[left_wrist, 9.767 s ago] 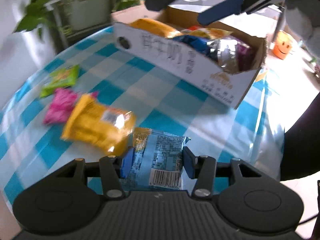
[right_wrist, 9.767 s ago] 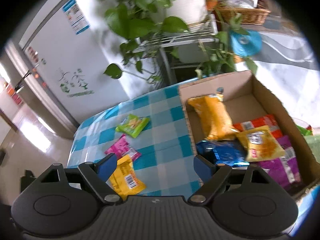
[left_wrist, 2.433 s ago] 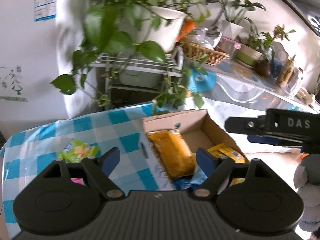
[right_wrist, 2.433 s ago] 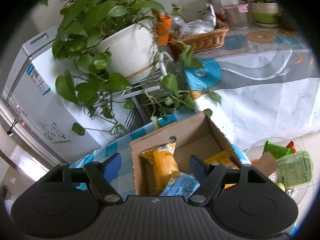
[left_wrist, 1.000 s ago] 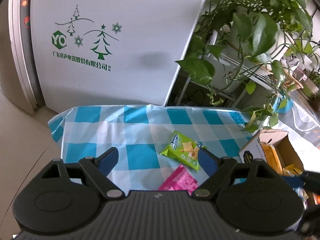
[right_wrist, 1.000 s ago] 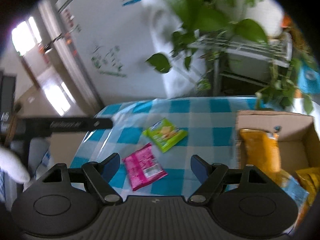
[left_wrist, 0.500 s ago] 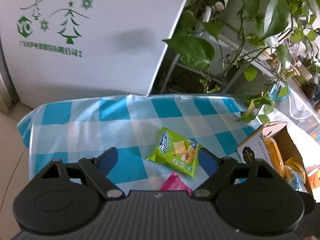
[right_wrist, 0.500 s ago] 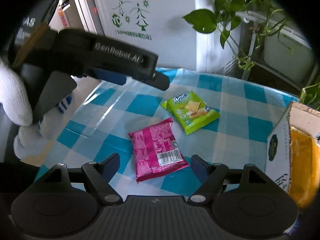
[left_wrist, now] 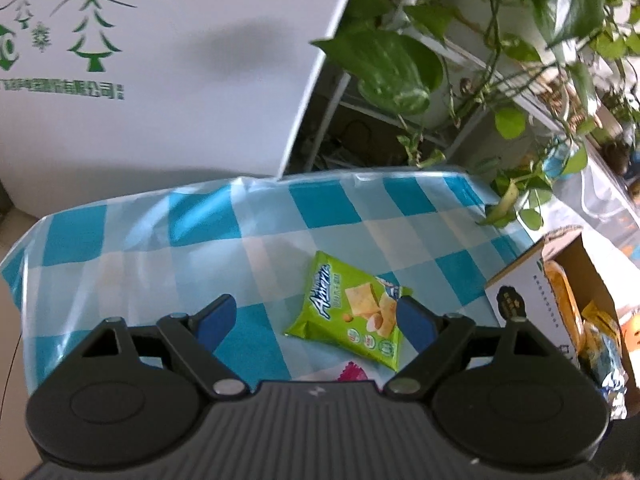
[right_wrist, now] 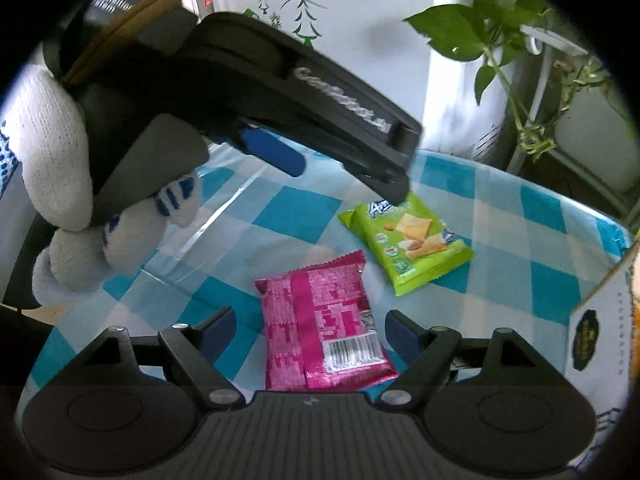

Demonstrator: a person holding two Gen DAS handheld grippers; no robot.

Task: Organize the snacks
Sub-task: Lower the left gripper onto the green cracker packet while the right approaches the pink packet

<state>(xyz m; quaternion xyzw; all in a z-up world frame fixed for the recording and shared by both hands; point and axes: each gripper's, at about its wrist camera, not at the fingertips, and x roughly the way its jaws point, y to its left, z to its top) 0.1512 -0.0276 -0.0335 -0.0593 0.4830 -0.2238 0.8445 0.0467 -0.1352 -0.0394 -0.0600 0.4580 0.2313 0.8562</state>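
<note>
A green cracker packet (left_wrist: 354, 317) lies on the blue checked tablecloth (left_wrist: 200, 232); it also shows in the right wrist view (right_wrist: 412, 240). My left gripper (left_wrist: 316, 318) is open above it, the packet between the fingers' line. A pink packet (right_wrist: 324, 328) lies near the green one; only its corner shows in the left wrist view (left_wrist: 352, 372). My right gripper (right_wrist: 310, 328) is open around the pink packet, just above it. The left gripper's body (right_wrist: 304, 88) hangs over the table in the right wrist view. A cardboard box (left_wrist: 560, 304) with several snacks stands at the right.
A white fridge (left_wrist: 160, 80) stands behind the table. A plant rack with leafy vines (left_wrist: 460, 60) is at the back right. The box's printed side (right_wrist: 600, 340) stands close to the right of my right gripper. The table's left edge (left_wrist: 24, 248) drops off.
Both grippers have swung from the box to the table's left part and come lower. The left one has closed in on the green packet, the right one on the pink packet.
</note>
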